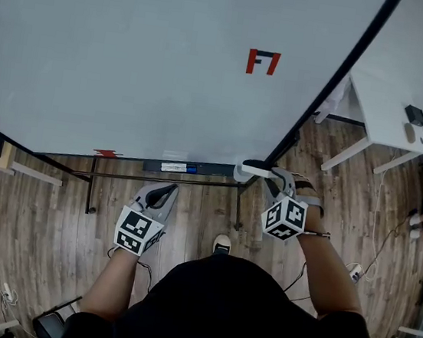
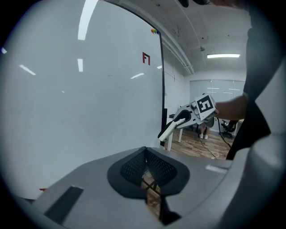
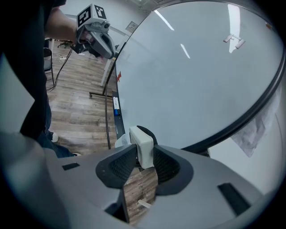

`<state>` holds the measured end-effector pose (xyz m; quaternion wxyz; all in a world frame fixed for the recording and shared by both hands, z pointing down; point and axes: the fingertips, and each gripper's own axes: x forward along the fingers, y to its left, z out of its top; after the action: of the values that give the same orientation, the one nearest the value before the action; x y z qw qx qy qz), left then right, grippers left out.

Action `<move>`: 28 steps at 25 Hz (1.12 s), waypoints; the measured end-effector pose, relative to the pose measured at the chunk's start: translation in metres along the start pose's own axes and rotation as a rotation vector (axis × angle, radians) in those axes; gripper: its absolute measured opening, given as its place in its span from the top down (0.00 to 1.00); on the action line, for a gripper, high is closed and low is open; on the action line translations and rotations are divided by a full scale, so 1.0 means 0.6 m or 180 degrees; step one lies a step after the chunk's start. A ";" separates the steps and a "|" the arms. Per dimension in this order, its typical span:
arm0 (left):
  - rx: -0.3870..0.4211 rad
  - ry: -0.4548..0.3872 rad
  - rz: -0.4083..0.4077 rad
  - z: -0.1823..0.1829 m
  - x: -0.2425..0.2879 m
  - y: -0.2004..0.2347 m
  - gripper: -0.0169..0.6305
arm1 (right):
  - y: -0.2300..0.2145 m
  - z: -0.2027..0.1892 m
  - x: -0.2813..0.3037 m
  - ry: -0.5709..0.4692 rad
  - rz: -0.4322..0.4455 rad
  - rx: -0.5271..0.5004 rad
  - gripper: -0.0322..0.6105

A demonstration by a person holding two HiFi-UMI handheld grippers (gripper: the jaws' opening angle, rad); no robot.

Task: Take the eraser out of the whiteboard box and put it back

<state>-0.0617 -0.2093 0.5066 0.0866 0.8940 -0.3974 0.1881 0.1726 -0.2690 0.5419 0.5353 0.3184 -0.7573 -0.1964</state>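
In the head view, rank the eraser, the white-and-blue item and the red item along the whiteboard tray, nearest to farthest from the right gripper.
1. eraser: between the right gripper's jaws, by the tray's right end.
2. white-and-blue item: on the tray, further left.
3. red item: far left, under the board's lower edge.

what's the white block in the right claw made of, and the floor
White rectangular eraser block: likely plastic, matte, even surface with rounded edges; dark pad behind, perhaps felt. Brown plank floor: wood or laminate, showing grain and seams.
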 end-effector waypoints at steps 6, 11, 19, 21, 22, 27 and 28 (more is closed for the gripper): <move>-0.0040 0.0007 0.0030 -0.008 -0.002 0.012 0.96 | 0.016 -0.002 0.035 0.0089 0.0141 -0.0083 0.77; -0.0078 0.0037 0.0036 -0.018 0.001 0.018 0.96 | 0.027 -0.012 0.066 0.0194 0.0246 -0.0103 0.77; -0.0142 0.0045 0.0034 -0.028 0.009 0.022 0.96 | 0.036 -0.018 0.093 0.0320 0.0324 -0.0184 0.77; -0.0149 0.0039 0.0031 -0.029 0.012 0.021 0.96 | 0.038 -0.020 0.099 0.0360 0.0348 -0.0214 0.77; -0.0152 0.0037 0.0030 -0.030 0.013 0.021 0.96 | 0.040 -0.020 0.102 0.0376 0.0360 -0.0243 0.77; -0.0189 0.0036 0.0041 -0.036 0.015 0.018 0.96 | 0.047 -0.020 0.116 0.0468 0.0423 -0.0391 0.77; -0.0199 0.0039 0.0046 -0.038 0.014 0.019 0.96 | 0.049 -0.021 0.120 0.0494 0.0441 -0.0421 0.77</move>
<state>-0.0711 -0.2156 0.5311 0.1155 0.8868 -0.4090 0.1817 0.1600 -0.2971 0.6142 0.6245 0.2436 -0.7191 -0.1832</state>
